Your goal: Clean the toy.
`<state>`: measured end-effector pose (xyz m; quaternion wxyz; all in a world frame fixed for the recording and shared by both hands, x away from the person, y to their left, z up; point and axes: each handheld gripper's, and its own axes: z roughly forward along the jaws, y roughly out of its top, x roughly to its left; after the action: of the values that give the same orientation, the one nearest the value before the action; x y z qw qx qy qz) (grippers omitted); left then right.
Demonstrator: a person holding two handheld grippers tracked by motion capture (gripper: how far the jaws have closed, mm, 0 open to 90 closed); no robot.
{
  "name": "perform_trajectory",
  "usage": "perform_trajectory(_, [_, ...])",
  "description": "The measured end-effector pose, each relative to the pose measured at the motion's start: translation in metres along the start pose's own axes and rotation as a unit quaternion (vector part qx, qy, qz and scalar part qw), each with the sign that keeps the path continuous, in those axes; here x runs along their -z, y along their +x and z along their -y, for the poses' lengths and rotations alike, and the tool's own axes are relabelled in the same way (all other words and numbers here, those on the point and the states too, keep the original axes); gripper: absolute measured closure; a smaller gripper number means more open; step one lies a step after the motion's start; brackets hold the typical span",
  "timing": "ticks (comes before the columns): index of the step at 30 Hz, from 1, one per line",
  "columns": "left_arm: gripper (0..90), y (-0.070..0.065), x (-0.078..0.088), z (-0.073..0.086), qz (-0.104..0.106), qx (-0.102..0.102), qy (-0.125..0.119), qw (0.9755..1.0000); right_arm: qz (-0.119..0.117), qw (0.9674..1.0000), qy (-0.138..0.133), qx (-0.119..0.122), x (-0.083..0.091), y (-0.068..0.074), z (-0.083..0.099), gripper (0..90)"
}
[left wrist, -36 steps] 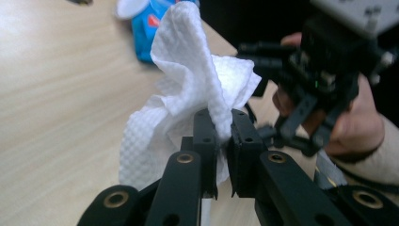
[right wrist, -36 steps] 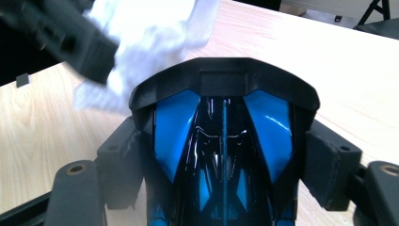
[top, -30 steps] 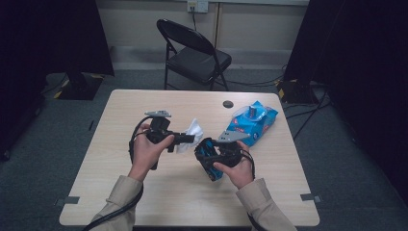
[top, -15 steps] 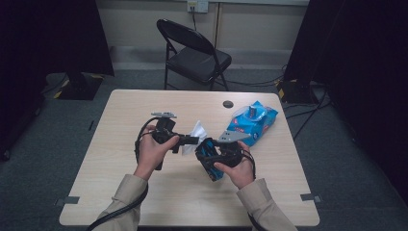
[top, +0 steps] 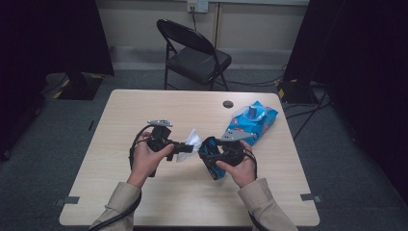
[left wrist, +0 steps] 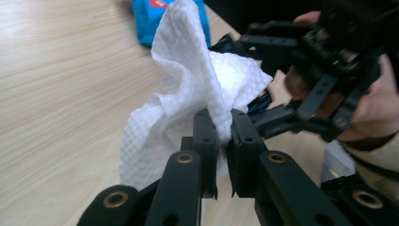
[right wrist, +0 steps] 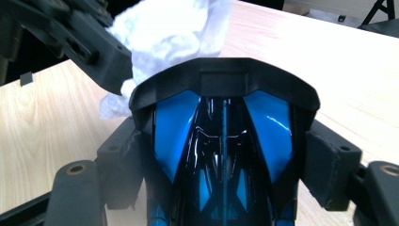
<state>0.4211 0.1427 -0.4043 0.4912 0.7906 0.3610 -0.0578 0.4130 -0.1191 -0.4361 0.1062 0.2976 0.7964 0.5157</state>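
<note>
My left gripper (left wrist: 223, 136) is shut on a crumpled white wipe (left wrist: 188, 80). In the high view that wipe (top: 194, 139) hangs between both hands above the table's middle. A glossy blue and black toy car (right wrist: 223, 132) sits lengthwise between the pads (right wrist: 329, 169) of my right gripper (right wrist: 226, 165), which grip its sides. From above, the car (top: 210, 156) is in the right hand, nose toward the left gripper (top: 191, 147). The wipe (right wrist: 164, 28) rests at the car's far end and seems to touch it.
A blue wipes packet (top: 253, 121) lies on the wooden table (top: 144, 202) at the back right, with a small black disc (top: 228, 104) beside it. A black folding chair (top: 195, 53) stands behind the table. Cables run over the floor at the right.
The left gripper with the wipe has shifted slightly lower and closer to the car. The right hand has stayed where it was.
</note>
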Motion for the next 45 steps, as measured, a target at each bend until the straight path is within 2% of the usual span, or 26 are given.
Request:
perform_trajectory(5, [83.1,0.004,-0.003,0.008,-0.004,-0.004,-0.003,1.0,-0.004,0.9999,-0.011,0.001,0.004,0.001,-0.004,25.5])
perform_trajectory(9, [83.1,0.002,-0.01,0.013,0.003,-0.015,0.003,0.9999,-0.006,0.9999,-0.015,0.001,0.005,0.003,-0.007,25.5])
perform_trajectory(25, [82.8,-0.004,-0.037,0.03,0.02,-0.029,0.025,0.9991,-0.009,0.9996,-0.025,-0.008,0.005,0.004,-0.008,25.5])
perform_trajectory(34, [82.7,-0.007,-0.052,0.042,0.031,-0.027,0.03,0.9987,-0.009,0.9994,-0.031,-0.014,0.004,0.004,-0.008,25.5])
perform_trajectory(45, [82.7,-0.006,-0.062,0.054,0.042,-0.018,0.031,0.9985,-0.011,0.9991,-0.034,-0.021,0.003,0.002,-0.008,25.6])
